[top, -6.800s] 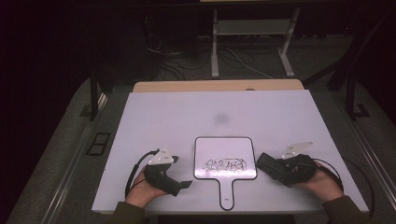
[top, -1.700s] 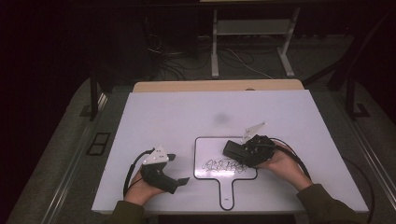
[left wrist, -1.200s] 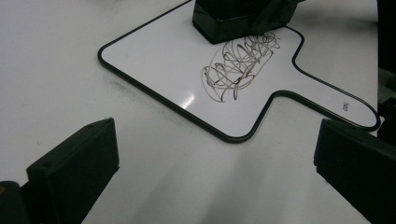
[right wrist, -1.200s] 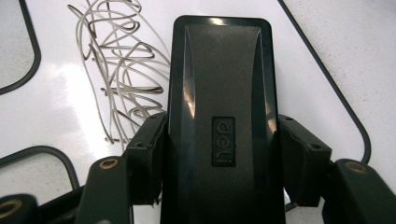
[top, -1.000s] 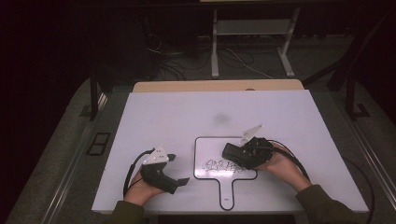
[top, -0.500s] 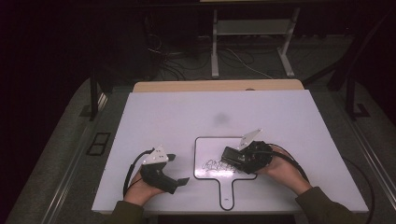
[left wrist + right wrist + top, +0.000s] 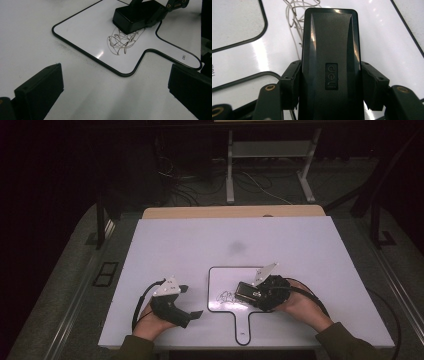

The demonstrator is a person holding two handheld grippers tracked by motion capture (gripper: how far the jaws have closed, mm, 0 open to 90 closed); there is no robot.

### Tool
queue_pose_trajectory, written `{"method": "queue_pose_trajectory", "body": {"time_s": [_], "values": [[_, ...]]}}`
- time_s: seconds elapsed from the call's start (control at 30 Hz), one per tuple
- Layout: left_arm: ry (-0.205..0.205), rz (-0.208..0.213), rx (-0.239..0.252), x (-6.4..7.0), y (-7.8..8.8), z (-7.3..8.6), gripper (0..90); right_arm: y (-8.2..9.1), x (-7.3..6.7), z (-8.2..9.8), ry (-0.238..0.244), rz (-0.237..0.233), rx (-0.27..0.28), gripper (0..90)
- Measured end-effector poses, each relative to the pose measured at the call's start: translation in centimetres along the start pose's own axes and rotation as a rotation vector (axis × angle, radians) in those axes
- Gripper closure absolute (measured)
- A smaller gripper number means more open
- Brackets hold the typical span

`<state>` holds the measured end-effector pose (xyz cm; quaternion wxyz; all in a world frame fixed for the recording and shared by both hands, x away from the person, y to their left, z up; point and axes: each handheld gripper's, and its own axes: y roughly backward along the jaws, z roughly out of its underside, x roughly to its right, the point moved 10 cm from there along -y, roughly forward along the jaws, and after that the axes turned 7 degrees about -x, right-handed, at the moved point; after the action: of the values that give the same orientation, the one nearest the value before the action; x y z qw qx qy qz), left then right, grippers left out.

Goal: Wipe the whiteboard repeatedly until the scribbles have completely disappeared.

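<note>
A small whiteboard (image 7: 222,279) with a handle lies on the white table near the front edge. A tangle of thin pen scribble (image 7: 225,296) marks it. My right gripper (image 7: 250,293) is shut on a black board eraser (image 7: 246,292), which rests flat on the board at the scribble's right edge. In the right gripper view the eraser (image 7: 330,50) sits between the jaws of the right gripper (image 7: 330,82), with the scribble (image 7: 295,15) beyond its tip. My left gripper (image 7: 191,301) stands open on the table left of the board. In the left gripper view, the left gripper (image 7: 115,92) faces the whiteboard (image 7: 82,32), the eraser (image 7: 135,15) and the scribble (image 7: 121,42).
The white table top (image 7: 200,245) has a faint grey smudge (image 7: 236,246) beyond the board. A wooden strip (image 7: 232,212) runs along its far edge. Behind it are stand legs (image 7: 230,170) and cables on a dark floor.
My right gripper has slid the eraser leftward across the board onto the scribble. Several seconds ago it rested on the table right of the board. The left gripper has kept still.
</note>
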<state>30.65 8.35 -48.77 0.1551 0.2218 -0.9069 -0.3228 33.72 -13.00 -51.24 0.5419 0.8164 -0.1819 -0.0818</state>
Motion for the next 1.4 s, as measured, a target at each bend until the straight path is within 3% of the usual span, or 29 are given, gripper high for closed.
{"method": "queue_pose_trajectory", "body": {"time_s": [0.27, 0.4, 0.93, 1.13, 1.4], "values": [[0.002, 0.001, -0.001, 0.0, 0.0, 0.0, 0.0, 0.0, -0.6, -0.2, 0.019, -0.012, -0.001, 38.7], [0.002, 0.001, 0.001, 0.0, 0.0, 0.0, 0.0, -0.1, -0.6, -0.3, 0.003, -0.023, 0.001, 38.7], [0.004, 0.002, -0.002, 0.0, 0.0, 0.1, 0.0, -0.1, 2.8, 0.2, -0.039, 0.042, -0.011, 38.7], [0.007, 0.003, -0.002, 0.1, -0.1, 0.1, 0.0, 0.0, 3.7, 0.5, -0.078, 0.053, -0.006, 38.7], [0.005, 0.003, -0.001, 0.0, 0.0, 0.1, 0.0, 0.2, 3.0, 0.7, -0.062, 0.055, -0.025, 38.7]]}}
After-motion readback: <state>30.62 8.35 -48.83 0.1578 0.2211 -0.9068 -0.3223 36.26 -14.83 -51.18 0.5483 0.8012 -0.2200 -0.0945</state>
